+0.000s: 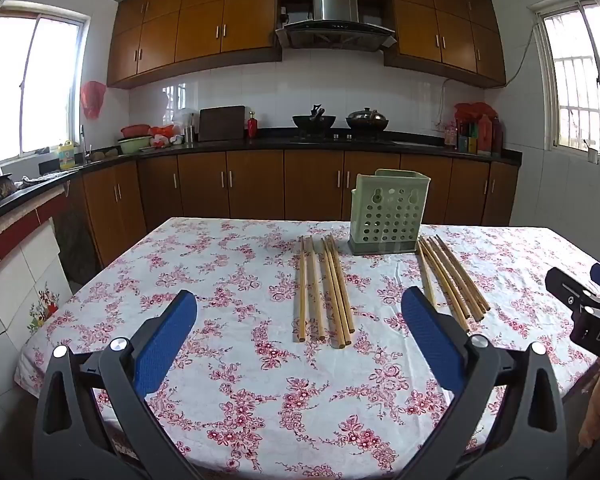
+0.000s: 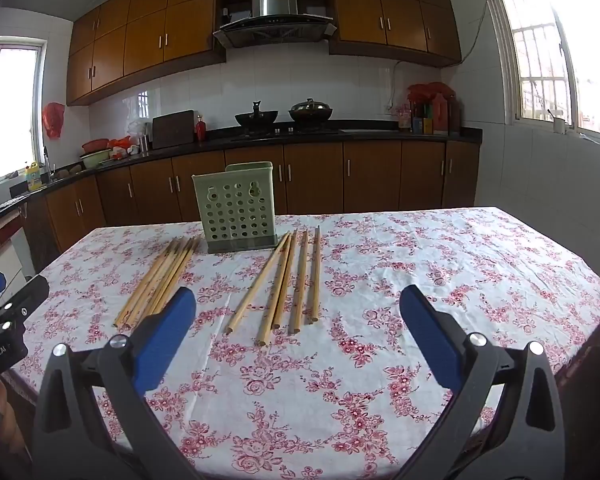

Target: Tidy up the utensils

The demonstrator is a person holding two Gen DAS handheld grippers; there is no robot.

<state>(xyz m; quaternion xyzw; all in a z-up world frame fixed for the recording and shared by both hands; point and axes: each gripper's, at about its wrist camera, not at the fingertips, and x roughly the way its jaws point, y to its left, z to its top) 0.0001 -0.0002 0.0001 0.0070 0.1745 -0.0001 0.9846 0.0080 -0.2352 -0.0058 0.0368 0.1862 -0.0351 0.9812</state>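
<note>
We hold the left tongs point(image 1: 299, 312) wide open above the near part of the worktop point(image 1: 228, 380), gripping nothing. Seen between their blue pads, the left bundle of chopsticks point(image 1: 327, 292) lies flat on the flowered cloth, ahead of the tongs and well apart from them, its sticks running roughly away from us. We count five sticks in it: two lying a little apart on the left and three close together on the right. The right bundle of chopsticks point(image 1: 452, 280) lies beyond the right pad, partly hidden by it in this view.

Our right tongs point(image 2: 298, 308) are spread open too, with nothing between the pads. In the right wrist view the right bundle sits ahead of them, slightly fanned, and we count five sticks there as well. The left bundle shows past the left pad, its near ends partly covered.

One green perforated holder point(image 2: 236, 210) stands upright on a dark base at the far side of the worktop, between the far ends of the two bundles and just beside them. Whether it touches any stick we cannot tell. So we count two bundles and one holder.
</note>
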